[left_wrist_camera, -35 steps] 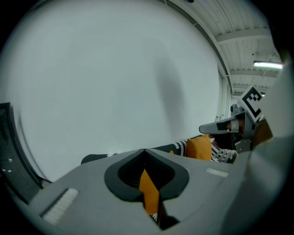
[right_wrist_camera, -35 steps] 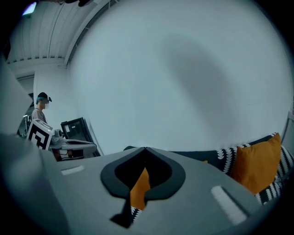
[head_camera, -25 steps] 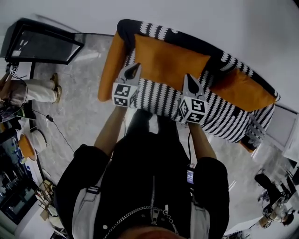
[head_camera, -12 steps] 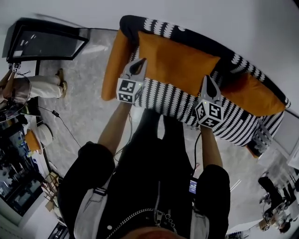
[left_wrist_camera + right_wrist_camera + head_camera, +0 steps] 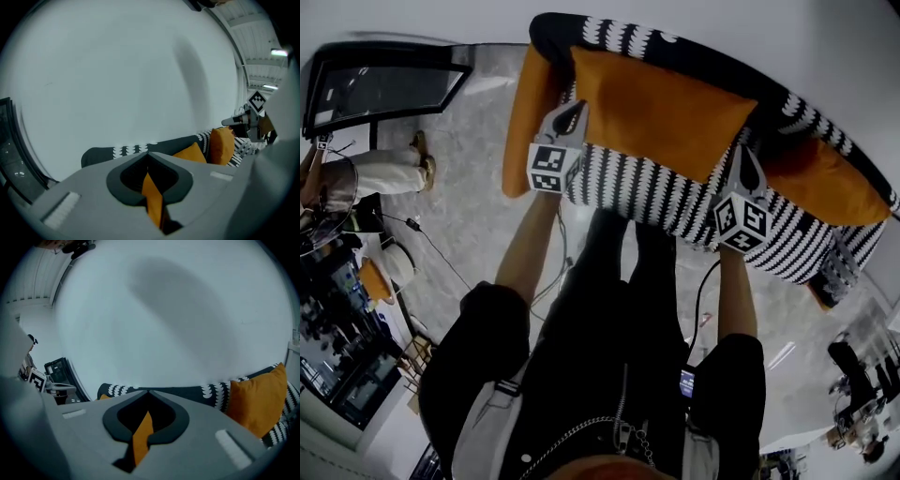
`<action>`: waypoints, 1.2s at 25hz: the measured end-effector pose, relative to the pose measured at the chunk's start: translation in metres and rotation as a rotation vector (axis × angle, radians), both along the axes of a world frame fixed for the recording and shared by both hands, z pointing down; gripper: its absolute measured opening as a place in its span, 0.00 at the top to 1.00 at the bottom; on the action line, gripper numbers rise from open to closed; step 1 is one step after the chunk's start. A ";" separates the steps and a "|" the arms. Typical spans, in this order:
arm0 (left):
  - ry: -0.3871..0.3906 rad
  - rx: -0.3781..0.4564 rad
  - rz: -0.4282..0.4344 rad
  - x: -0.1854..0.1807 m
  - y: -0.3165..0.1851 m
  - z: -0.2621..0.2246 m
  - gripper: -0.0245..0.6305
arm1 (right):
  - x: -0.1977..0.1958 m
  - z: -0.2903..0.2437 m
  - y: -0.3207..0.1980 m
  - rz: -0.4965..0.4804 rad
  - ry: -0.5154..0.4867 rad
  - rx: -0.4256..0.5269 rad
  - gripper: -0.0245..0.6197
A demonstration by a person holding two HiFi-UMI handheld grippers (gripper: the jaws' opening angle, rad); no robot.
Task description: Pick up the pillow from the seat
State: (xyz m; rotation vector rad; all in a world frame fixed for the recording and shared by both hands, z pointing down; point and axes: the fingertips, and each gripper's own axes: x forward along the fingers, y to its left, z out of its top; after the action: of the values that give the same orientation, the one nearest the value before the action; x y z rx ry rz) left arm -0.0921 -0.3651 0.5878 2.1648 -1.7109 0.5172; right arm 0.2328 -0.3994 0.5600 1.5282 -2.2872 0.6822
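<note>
Your right gripper (image 5: pixel 747 155), which a second ago met the pillow (image 5: pixel 661 108) near the middle of its lower edge, is now at the pillow's right end, with your right arm stretched further out. Your left gripper (image 5: pixel 574 111) has moved a little way up the pillow's left edge, so the two grippers now stand wider apart. In the head view the pillow shows larger and broader than before.

At lower centre the left gripper's (image 5: pixel 149 159) jaws pinch a fold of the orange pillow (image 5: pixel 153 199), with the black-and-white sofa back (image 5: pixel 105 153) behind against a white wall (image 5: pixel 117 70).
</note>
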 end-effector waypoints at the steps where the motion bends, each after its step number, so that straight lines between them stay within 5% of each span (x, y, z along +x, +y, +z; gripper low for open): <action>1: -0.002 -0.005 -0.002 -0.002 -0.001 0.006 0.94 | 0.005 0.007 -0.001 0.009 0.007 -0.010 0.96; 7: -0.008 -0.033 -0.021 -0.017 -0.001 0.039 0.90 | 0.020 0.050 -0.001 0.027 0.045 -0.073 0.95; 13: -0.012 -0.064 -0.005 -0.028 0.003 0.064 0.81 | 0.014 0.079 0.000 0.016 0.046 -0.103 0.82; 26: 0.127 -0.172 0.010 -0.034 0.007 0.135 0.50 | 0.010 0.148 0.009 -0.002 0.040 -0.200 0.57; 30: 0.139 -0.189 -0.009 -0.042 0.010 0.154 0.44 | 0.009 0.179 0.014 -0.011 0.012 -0.242 0.42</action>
State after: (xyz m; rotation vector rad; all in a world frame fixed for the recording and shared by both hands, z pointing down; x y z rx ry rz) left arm -0.1346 -0.3551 0.7421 2.0101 -1.5334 0.4927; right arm 0.2417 -0.3849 0.7385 1.4016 -2.1125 0.9071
